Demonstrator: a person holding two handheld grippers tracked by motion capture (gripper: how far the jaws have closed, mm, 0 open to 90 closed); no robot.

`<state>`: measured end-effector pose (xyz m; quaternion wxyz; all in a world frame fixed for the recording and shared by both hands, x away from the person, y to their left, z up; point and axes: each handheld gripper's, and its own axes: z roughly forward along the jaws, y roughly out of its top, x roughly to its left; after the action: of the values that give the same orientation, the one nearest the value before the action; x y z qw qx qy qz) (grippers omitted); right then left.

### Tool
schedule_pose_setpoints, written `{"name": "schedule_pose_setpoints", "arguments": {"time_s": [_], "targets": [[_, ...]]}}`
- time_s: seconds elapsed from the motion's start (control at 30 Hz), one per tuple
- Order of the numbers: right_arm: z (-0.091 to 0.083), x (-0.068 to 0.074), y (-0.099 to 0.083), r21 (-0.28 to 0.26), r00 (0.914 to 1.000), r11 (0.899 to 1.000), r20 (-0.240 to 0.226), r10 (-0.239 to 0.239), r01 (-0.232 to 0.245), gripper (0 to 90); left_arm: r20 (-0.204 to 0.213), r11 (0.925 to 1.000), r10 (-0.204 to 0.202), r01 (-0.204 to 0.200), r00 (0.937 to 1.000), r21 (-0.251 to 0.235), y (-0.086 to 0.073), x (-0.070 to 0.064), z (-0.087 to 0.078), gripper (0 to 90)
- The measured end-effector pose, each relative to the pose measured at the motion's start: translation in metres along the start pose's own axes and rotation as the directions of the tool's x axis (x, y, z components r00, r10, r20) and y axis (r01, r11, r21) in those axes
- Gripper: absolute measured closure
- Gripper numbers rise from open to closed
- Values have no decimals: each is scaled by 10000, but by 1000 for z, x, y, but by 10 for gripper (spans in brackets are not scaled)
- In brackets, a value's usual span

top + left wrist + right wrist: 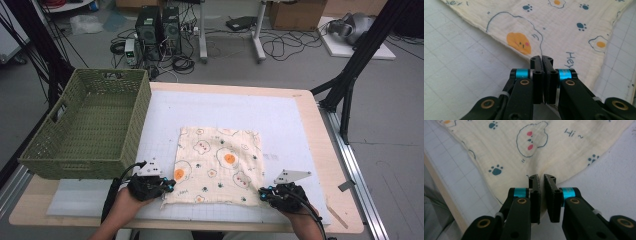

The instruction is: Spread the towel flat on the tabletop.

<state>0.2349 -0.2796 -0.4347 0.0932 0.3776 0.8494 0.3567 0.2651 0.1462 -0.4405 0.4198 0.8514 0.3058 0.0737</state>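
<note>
A cream cloth [217,162] printed with fried eggs and paw marks lies spread flat on the white mat [225,107]. My left gripper [168,188] sits at the cloth's near left corner. In the left gripper view the jaws are pressed together over the cloth [564,30] corner, the left gripper [541,58] shut on it. My right gripper [262,193] is at the near right corner. In the right gripper view the cloth [536,147] puckers toward the right gripper [541,177], whose jaws pinch the edge with a thin gap between them.
A green wicker basket [136,125] stands on the table's left side, its right wall close to the cloth's left edge. The wooden table edge [322,150] runs along the right. Cables, boxes and black stands lie on the floor beyond.
</note>
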Motion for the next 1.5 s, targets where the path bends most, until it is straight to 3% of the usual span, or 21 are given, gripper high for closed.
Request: {"name": "schedule_pose_setpoints", "arguments": {"time_s": [0.07, 0.1, 0.27, 0.33, 0.43, 0.53, 0.57, 0.83, 1.0, 1.07, 1.17, 1.2, 1.27, 1.33, 1.5], "targets": [[-2, -4, 2, -454, 9996, 9987, 151, 237, -229, 657, -158, 9984, -401, 394, 9991, -410, 4, 5, -1, 684], [-4, -7, 4, -748, 9988, 9966, 340, 359, -333, 590, -200, 9963, -558, 544, 9982, -658, 6, 9, -1, 641], [-3, -33, 16, -1973, 9872, 9749, 997, 1248, -1033, 524, -561, 9769, -1233, 1113, 9908, -1823, 20, 25, 1, 553], [0, -45, 24, -2297, 9831, 9648, 986, 1540, -1281, 509, -675, 9676, -1488, 1312, 9866, -2159, 26, 30, 2, 537], [4, -58, 35, -2598, 9794, 9525, 803, 1851, -1587, 473, -806, 9621, -1553, 1322, 9846, -2384, 33, 37, 6, 521], [5, -61, 47, -2645, 9795, 9550, 1111, 1681, -1339, 482, -859, 9608, -1480, 1226, 9853, -2488, 38, 42, 10, 520], [6, -63, 51, -2502, 9784, 9606, 1328, 1582, -1213, 482, -907, 9596, -1425, 1151, 9856, -2568, 39, 43, 12, 519], [47, -92, 74, -1951, 9533, 9706, 2379, 1861, -1408, 510, -1234, 9557, -1492, 1110, 9811, -2727, 38, 47, 14, 474], [79, -106, 85, -1561, 9485, 9700, 2288, 2189, -1862, 557, -1189, 9545, -1529, 1155, 9811, -2751, 38, 47, 16, 467], [86, -109, 87, -1776, 9482, 9669, 2278, 2215, -1832, 678, -1199, 9552, -1493, 1118, 9815, -2741, 38, 47, 17, 467], [85, -115, 88, -1690, 9459, 9695, 2425, 2155, -1775, 865, -1203, 9560, -1530, 1160, 9809, -2696, 37, 49, 18, 467], [84, -116, 89, -1592, 9391, 9726, 2731, 2083, -1695, 874, -1231, 9563, -1531, 1156, 9805, -2686, 37, 49, 18, 466], [82, -116, 92, -1379, 9113, 9818, 3731, 1739, -1309, 877, -1282, 9548, -1586, 1191, 9790, -2722, 37, 49, 18, 466], [79, -119, 92, -1648, 8946, 9764, 4017, 1956, -1395, 873, -1291, 9535, -1609, 1203, 9785, -2764, 38, 50, 19, 466], [75, -115, 91, -1879, 9045, 9732, 3786, 1962, -1325, 719, -1370, 9519, -1858, 1436, 9730, -2708, 41, 56, 25, 465]]}}
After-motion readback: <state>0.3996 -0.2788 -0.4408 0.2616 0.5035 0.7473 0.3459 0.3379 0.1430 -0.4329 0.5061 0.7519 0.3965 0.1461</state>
